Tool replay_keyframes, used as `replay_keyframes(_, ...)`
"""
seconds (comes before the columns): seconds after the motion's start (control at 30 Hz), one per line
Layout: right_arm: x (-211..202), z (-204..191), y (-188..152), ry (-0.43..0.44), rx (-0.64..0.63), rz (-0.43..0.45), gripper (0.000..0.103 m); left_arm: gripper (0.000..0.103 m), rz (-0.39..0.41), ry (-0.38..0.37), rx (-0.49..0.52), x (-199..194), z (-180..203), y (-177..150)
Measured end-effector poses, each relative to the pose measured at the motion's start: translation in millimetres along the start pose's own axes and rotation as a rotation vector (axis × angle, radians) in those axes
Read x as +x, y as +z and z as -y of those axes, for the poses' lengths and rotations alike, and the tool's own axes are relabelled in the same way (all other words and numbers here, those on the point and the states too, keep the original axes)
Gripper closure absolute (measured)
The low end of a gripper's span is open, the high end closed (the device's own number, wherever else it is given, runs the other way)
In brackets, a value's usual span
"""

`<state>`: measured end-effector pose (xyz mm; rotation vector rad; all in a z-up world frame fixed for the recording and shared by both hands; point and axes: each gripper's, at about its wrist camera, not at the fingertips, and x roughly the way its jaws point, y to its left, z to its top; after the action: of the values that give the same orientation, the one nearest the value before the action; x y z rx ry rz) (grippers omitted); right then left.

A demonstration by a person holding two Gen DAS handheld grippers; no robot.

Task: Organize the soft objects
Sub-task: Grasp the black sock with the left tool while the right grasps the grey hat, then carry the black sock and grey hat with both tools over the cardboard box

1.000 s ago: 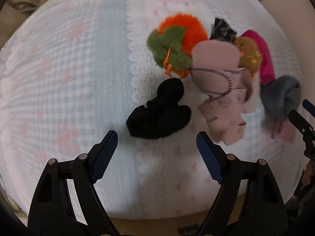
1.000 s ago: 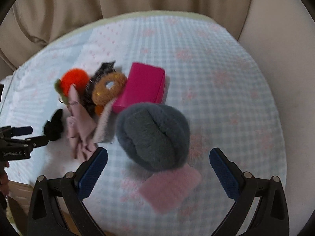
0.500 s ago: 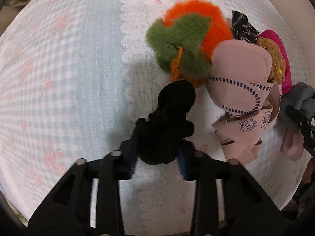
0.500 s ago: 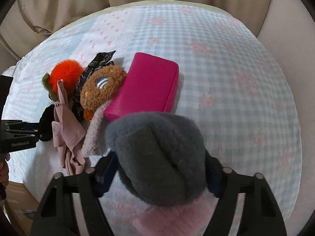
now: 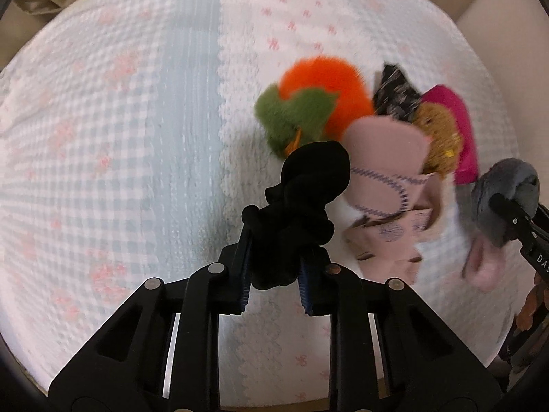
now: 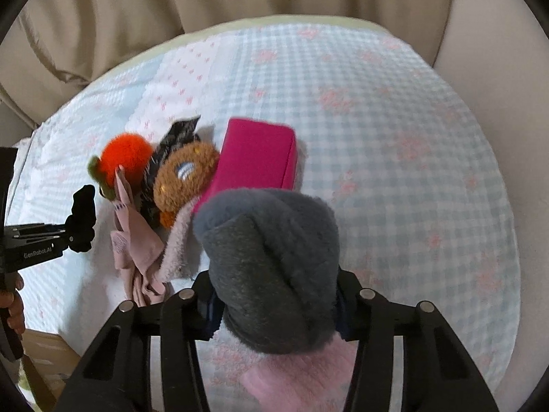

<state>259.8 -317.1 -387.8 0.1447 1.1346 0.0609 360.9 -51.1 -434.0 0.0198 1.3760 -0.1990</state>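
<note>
My left gripper (image 5: 274, 250) is shut on a black bundled sock (image 5: 308, 178), which sticks up out of the jaws over the checked bedspread (image 5: 120, 171). In the right wrist view the same sock (image 6: 82, 216) hangs at the far left. My right gripper (image 6: 274, 309) has a fluffy grey sock (image 6: 267, 240) with a pink cuff (image 6: 302, 374) squeezed between its pads, and its jaws are closing. The left wrist view shows that grey sock (image 5: 497, 199) at the right edge.
A pile lies between the grippers: an orange-and-green plush (image 5: 319, 103), a pink fabric piece (image 5: 384, 158), a brown fuzzy ring (image 5: 435, 134), a black patterned cloth (image 5: 391, 92) and a magenta pouch (image 6: 255, 158). Beige curtain (image 6: 171, 0) rises behind the bed. A hand (image 6: 10, 309) shows low left.
Both grippers went from wide open to closed. The left one moved forward over the black sock and gripped it. The right one closed around the grey sock.
</note>
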Motion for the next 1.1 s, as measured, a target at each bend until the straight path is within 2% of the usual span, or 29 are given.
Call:
replay_keyframes(0.3, -77, -1, 16, 0.008, 0.027, 0.105, 0.057, 0.083, 0.105, -0.026, -0.004, -82, -1, 0)
replay_keyframes(0.43, -121, -10, 18, 0.016, 0.023, 0.149, 0.057, 0.083, 0.166, -0.029, -0.019, -135, 43, -37)
replay_keyframes(0.5, -147, -17, 18, 0.017, 0.013, 0.166, 0.057, 0.083, 0.2, -0.031, -0.024, -166, 49, -49)
replay_keyframes(0.67, -201, -34, 13, 0.037, 0.004, 0.194, 0.057, 0.083, 0.267, -0.037, -0.028, -225, 54, -75)
replay_keyframes(0.87, -255, -67, -8, 0.074, -0.018, 0.215, 0.057, 0.083, 0.313, -0.042, -0.024, -285, 50, -124)
replay_keyframes(1.1, -285, -114, -64, 0.099, -0.015, 0.187, 0.057, 0.083, 0.32, -0.062, -0.029, -318, 29, -187)
